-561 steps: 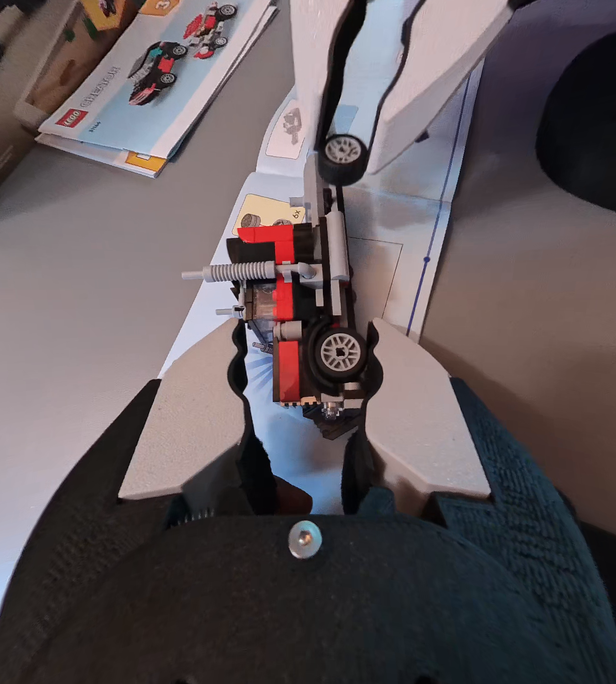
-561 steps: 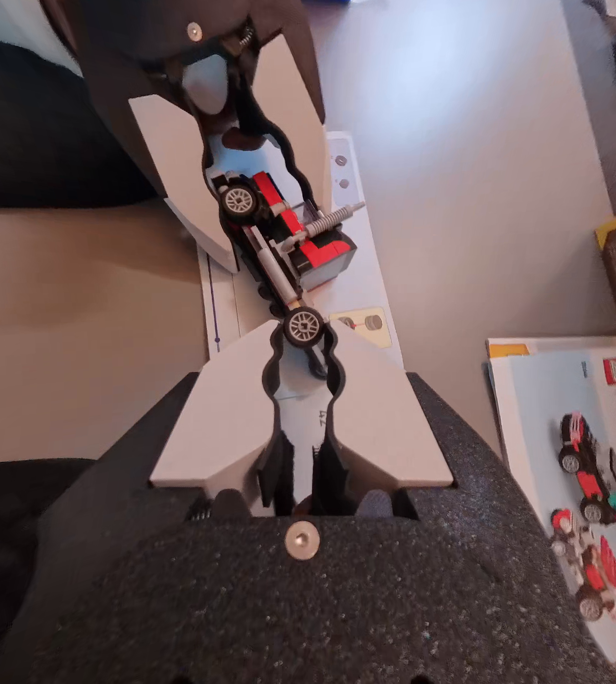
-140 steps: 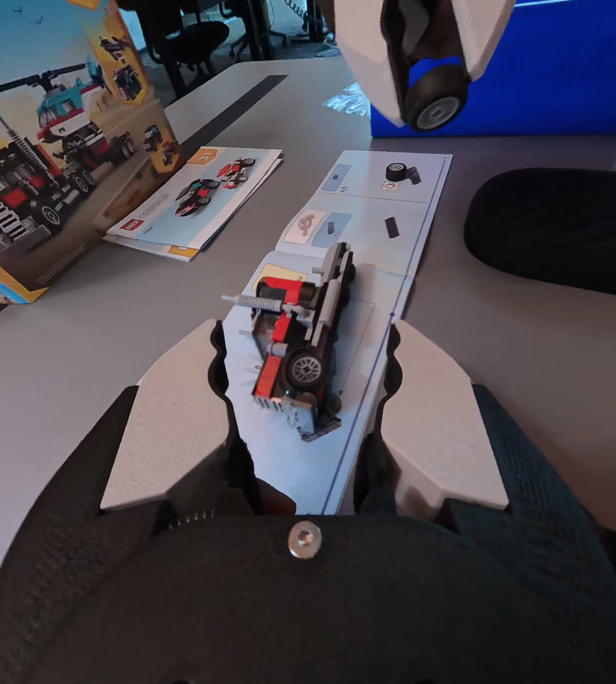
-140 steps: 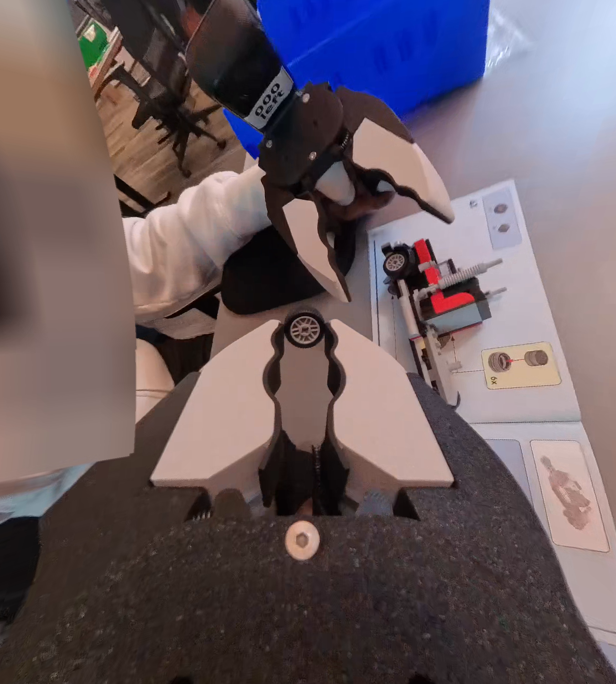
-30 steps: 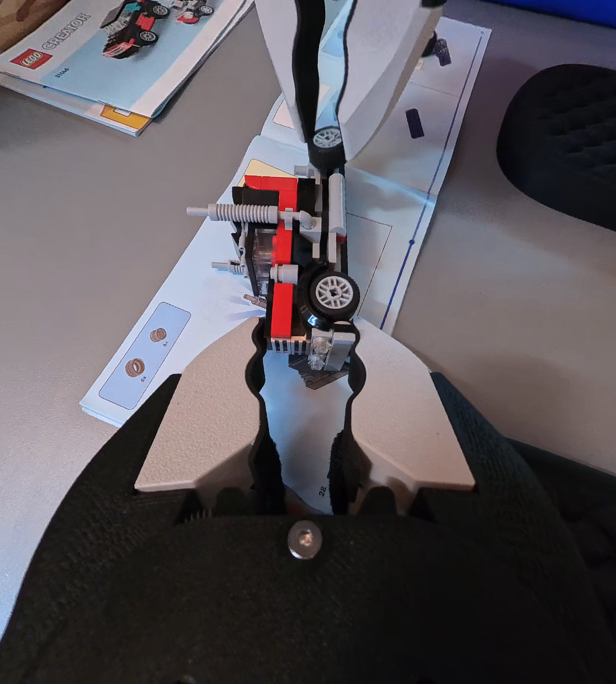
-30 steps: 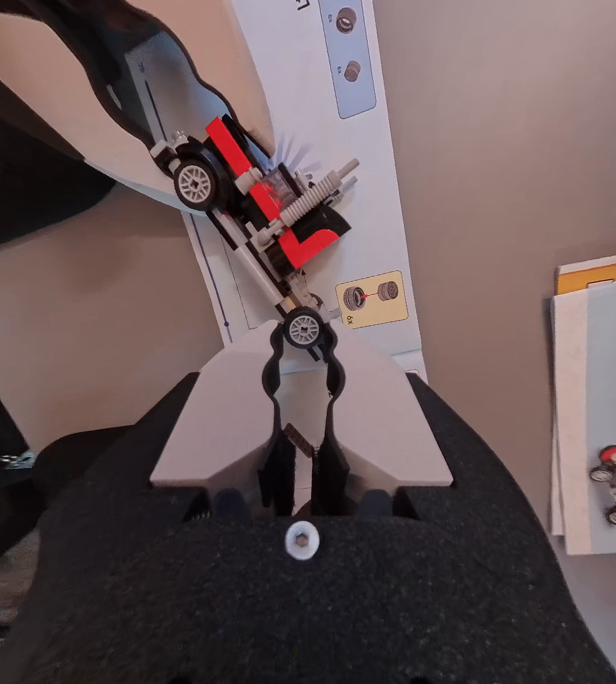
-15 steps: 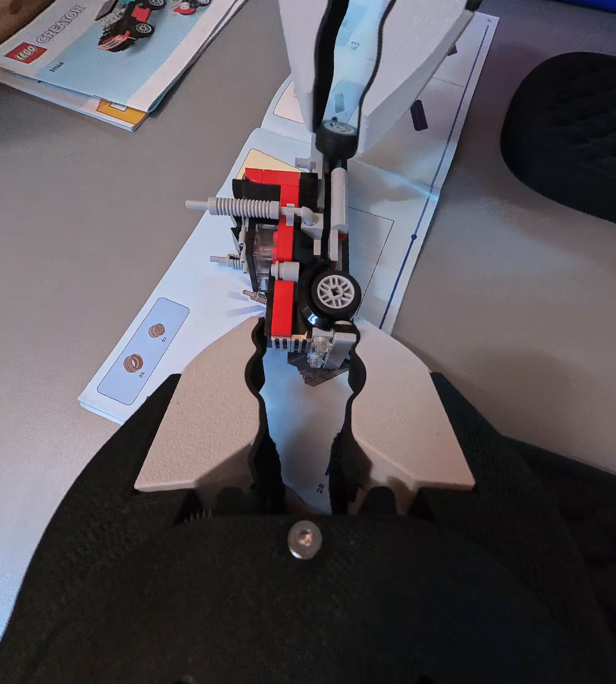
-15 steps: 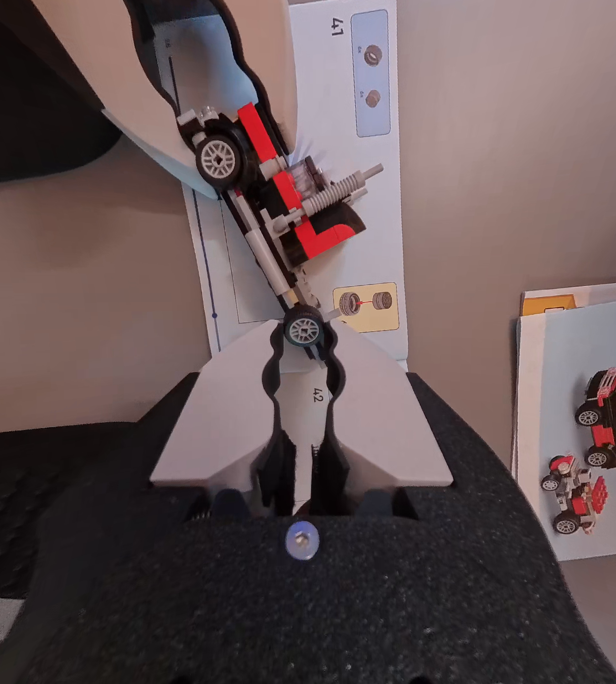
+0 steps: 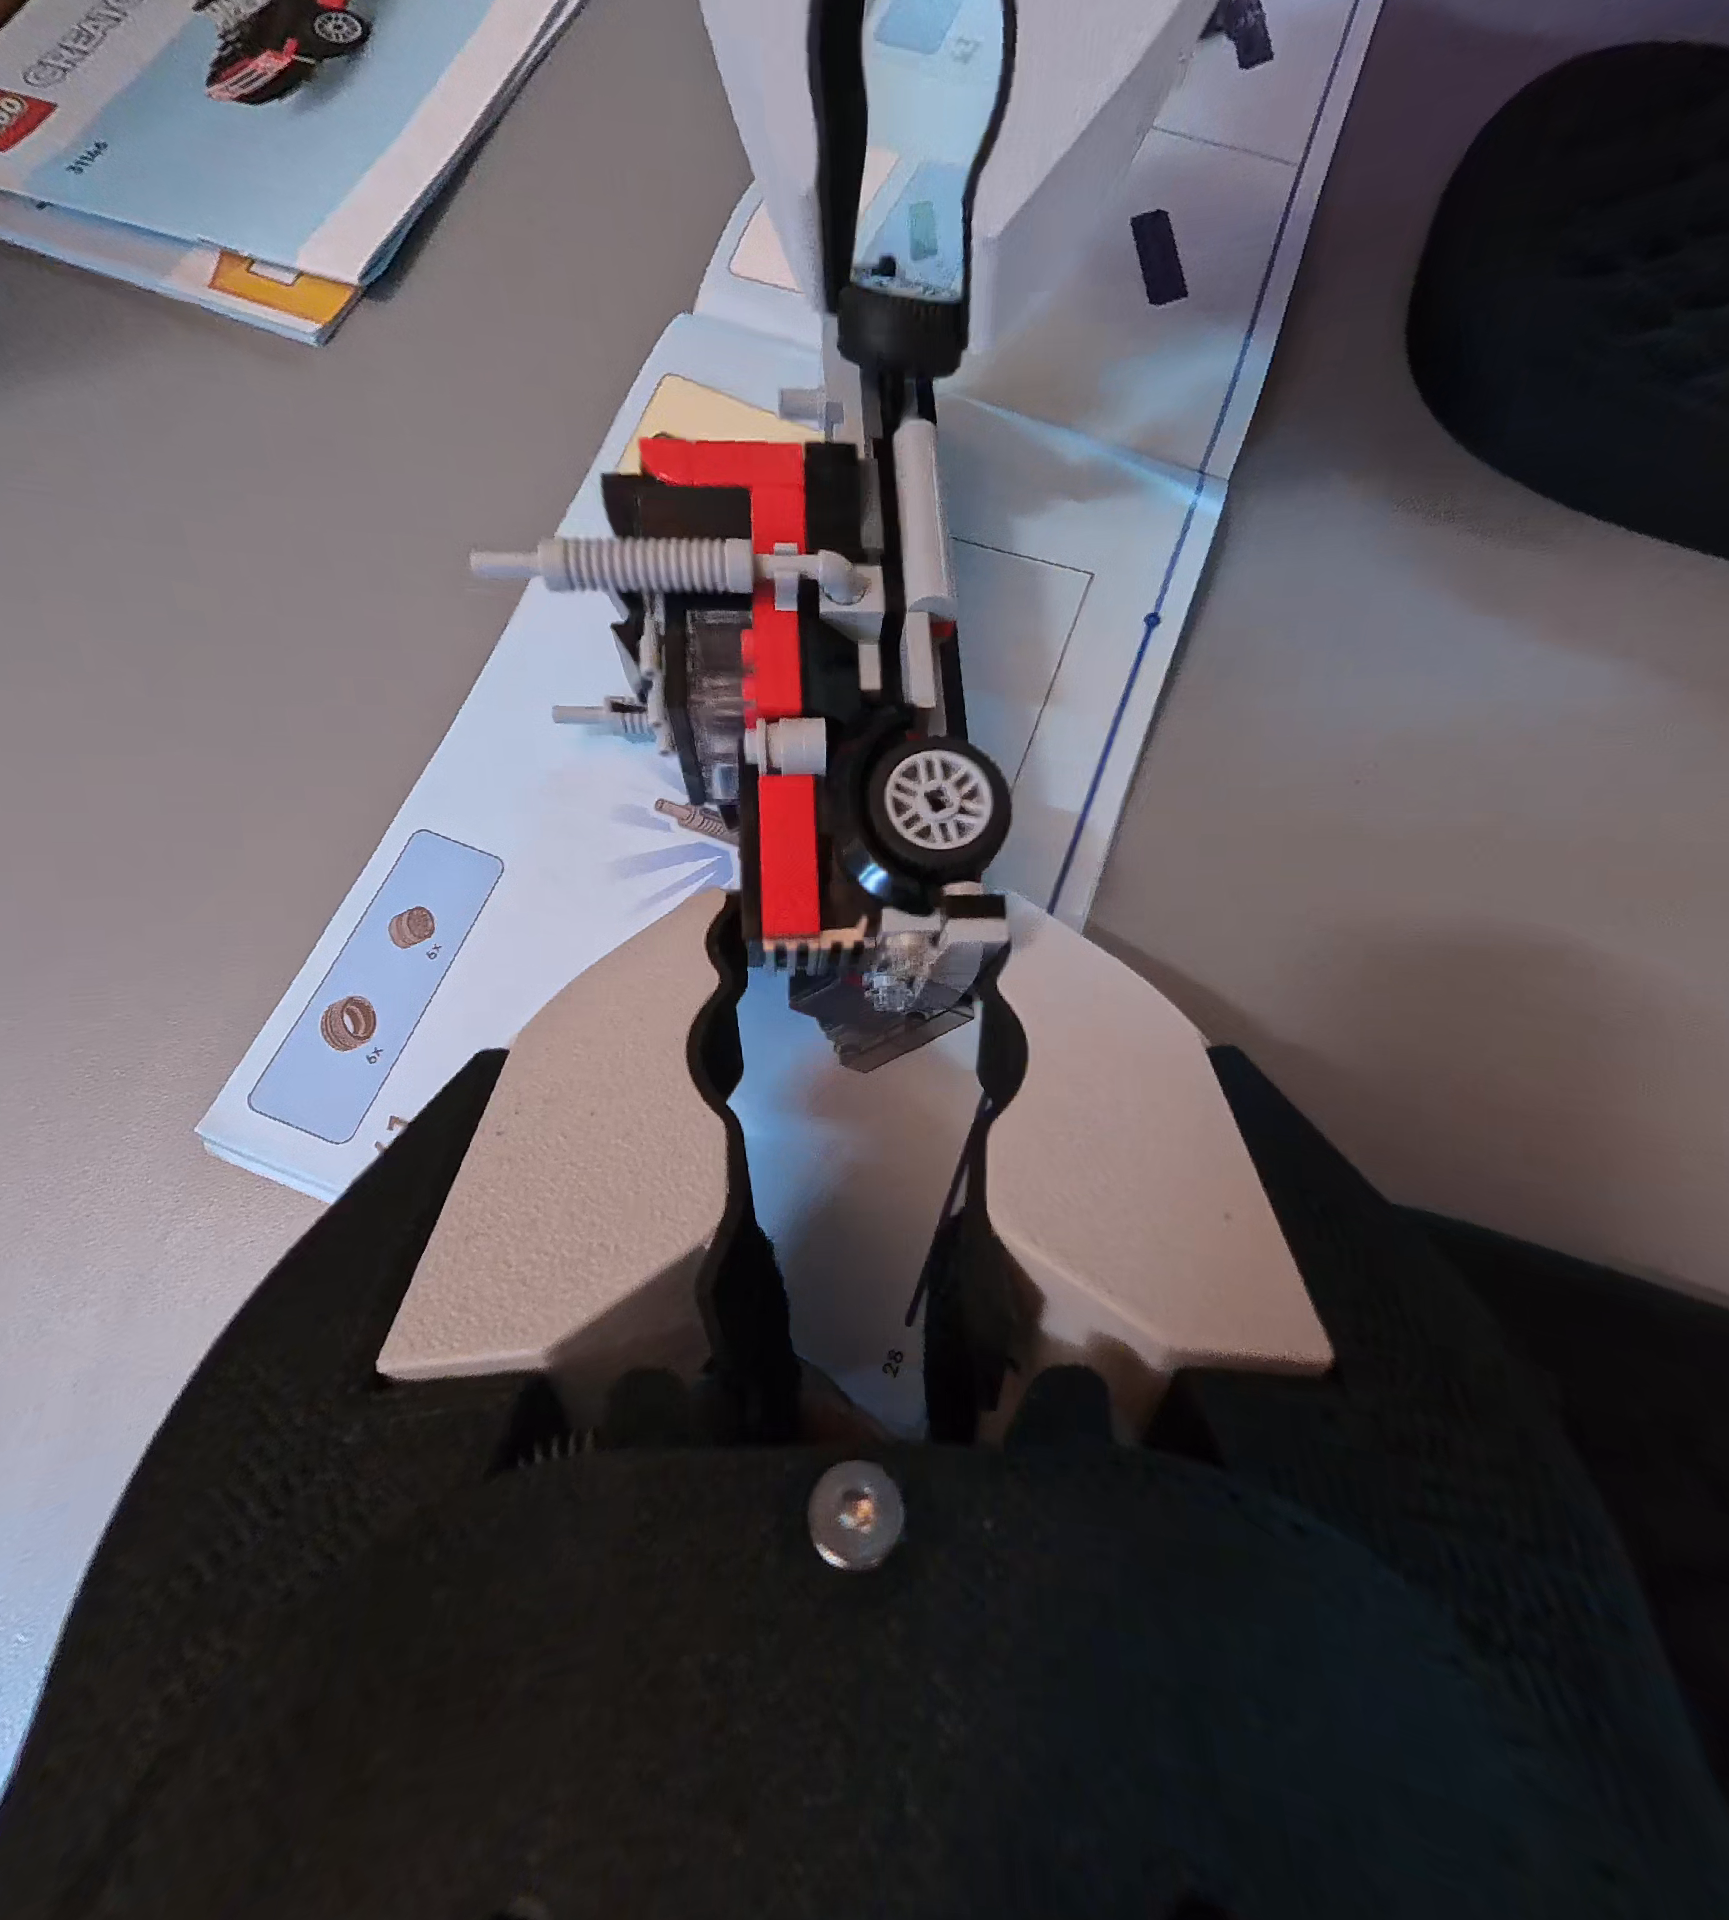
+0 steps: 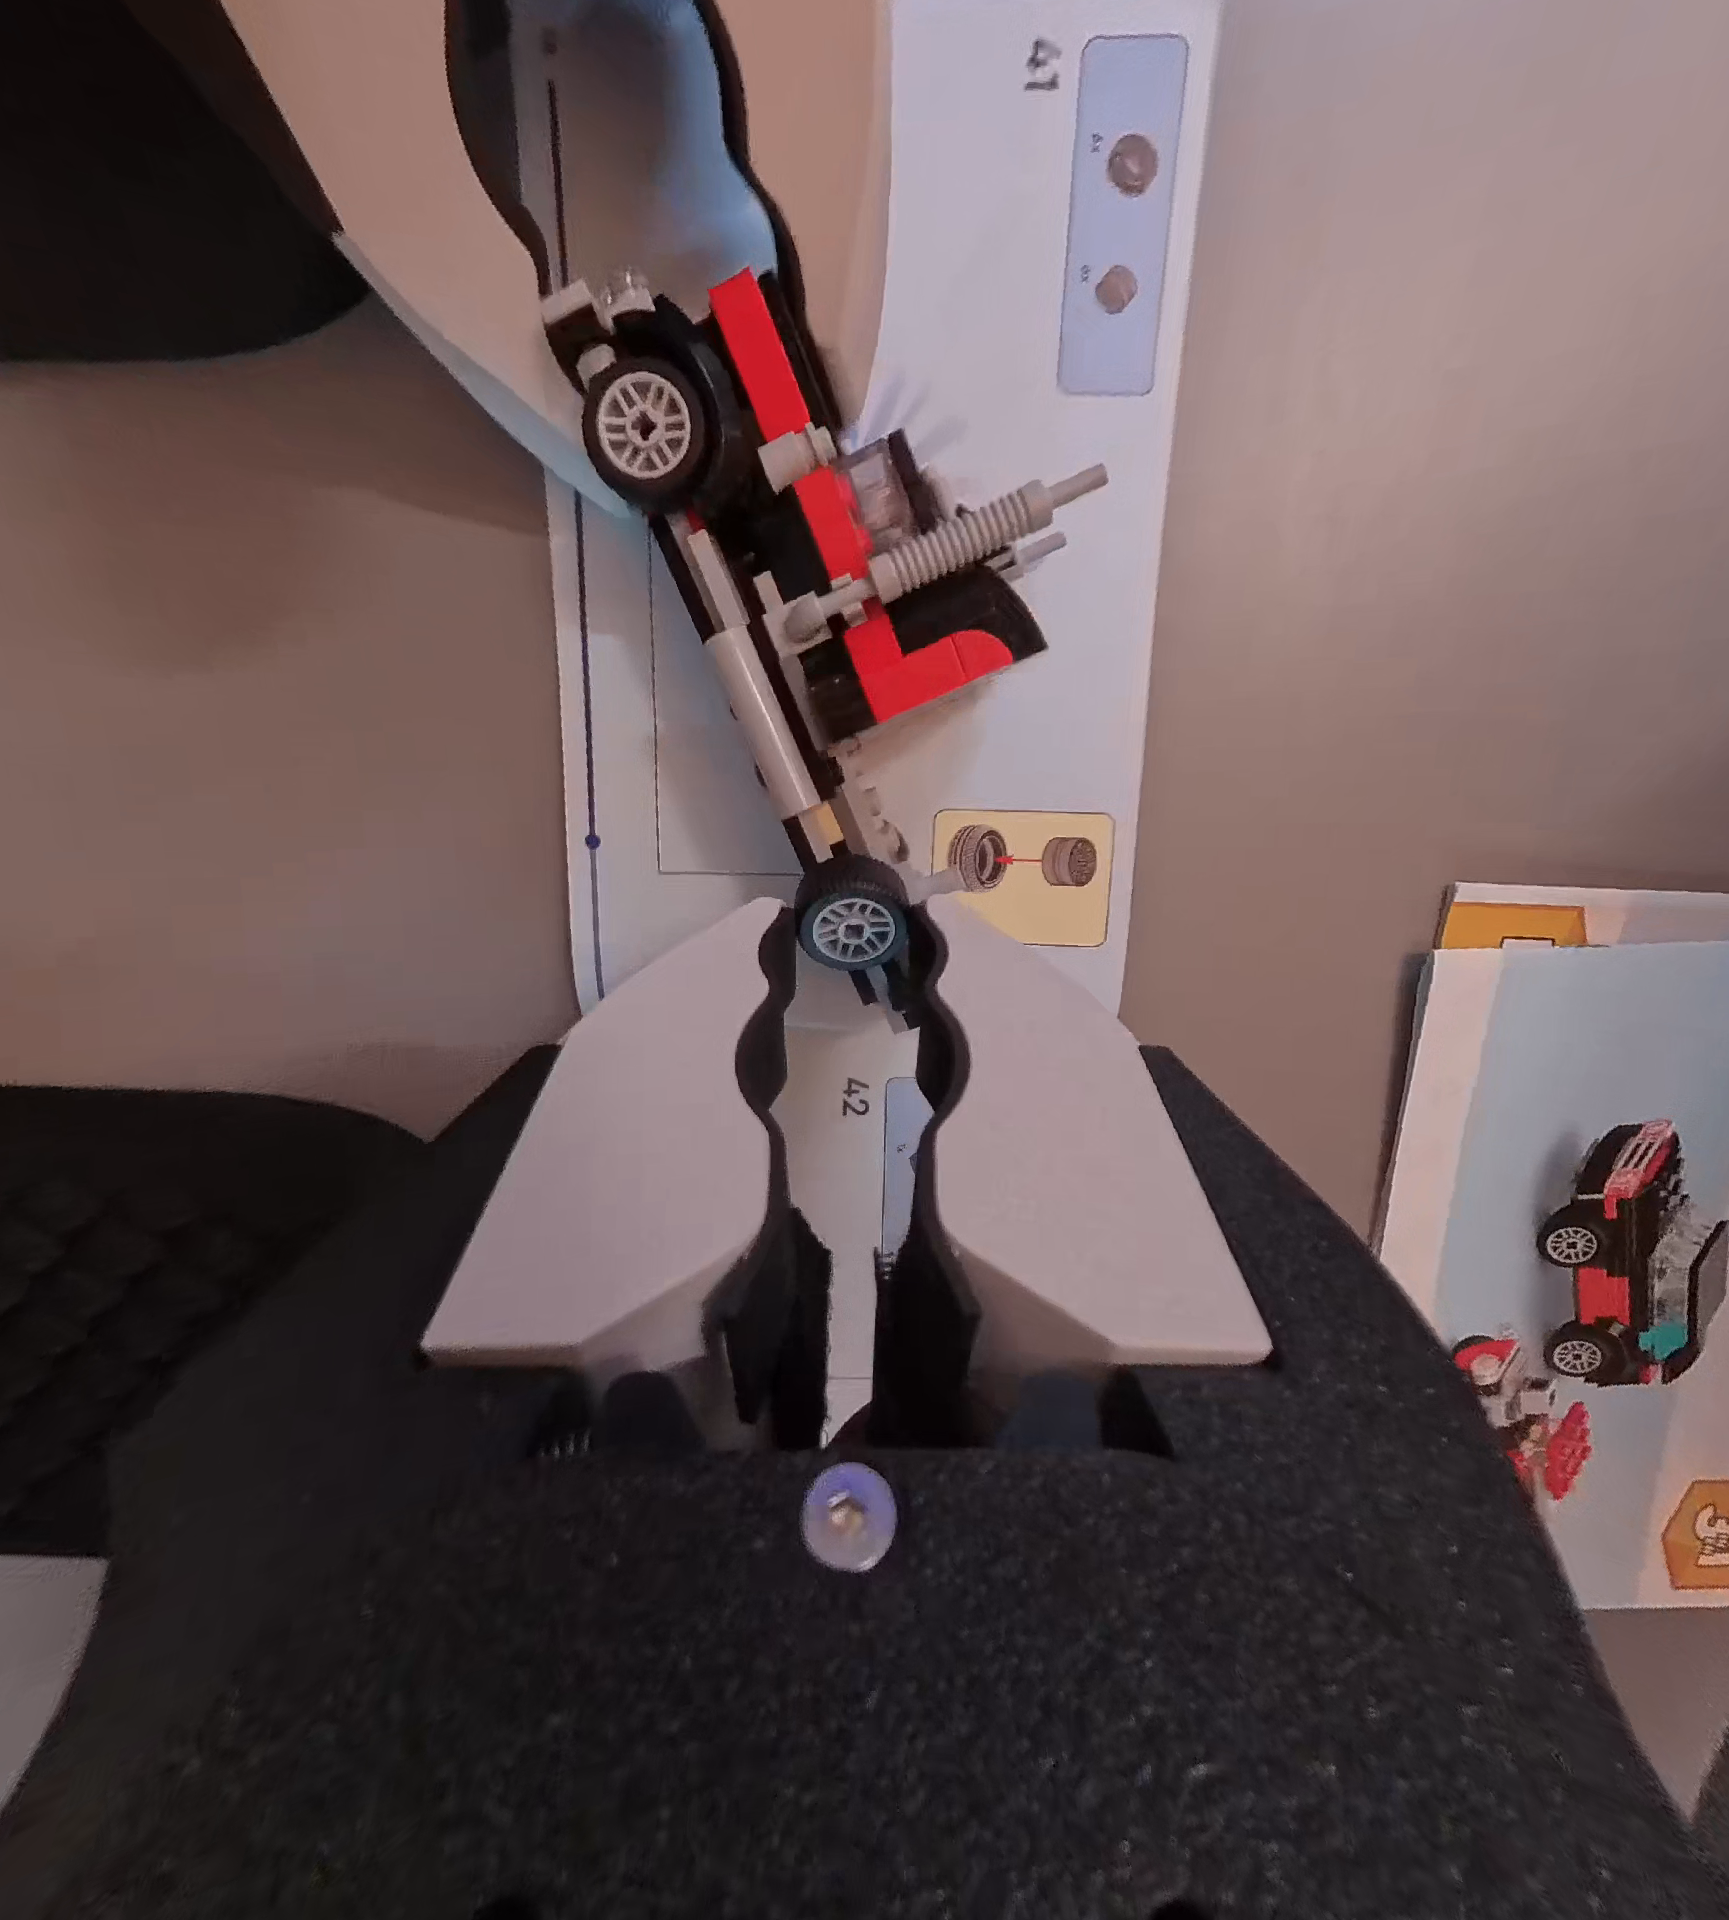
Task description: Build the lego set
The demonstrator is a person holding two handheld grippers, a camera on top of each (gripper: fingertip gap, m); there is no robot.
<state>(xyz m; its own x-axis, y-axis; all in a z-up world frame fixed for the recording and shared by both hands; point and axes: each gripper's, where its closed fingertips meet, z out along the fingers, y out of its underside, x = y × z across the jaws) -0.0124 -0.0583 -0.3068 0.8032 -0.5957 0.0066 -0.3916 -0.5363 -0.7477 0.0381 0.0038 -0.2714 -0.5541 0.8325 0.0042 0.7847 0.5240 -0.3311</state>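
Left wrist view: my left gripper (image 9: 865, 935) clamps the lego truck's (image 9: 798, 665) front end.
My right gripper (image 10: 852, 925) pinches a wheel (image 10: 852, 928) against its rear, above the open manual (image 10: 1026, 582) mid-bench (image 10: 1462, 416); bare bench either side.

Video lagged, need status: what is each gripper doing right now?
Left gripper: shut on the truck front end.
Right gripper: shut on a loose wheel at the truck's rear.
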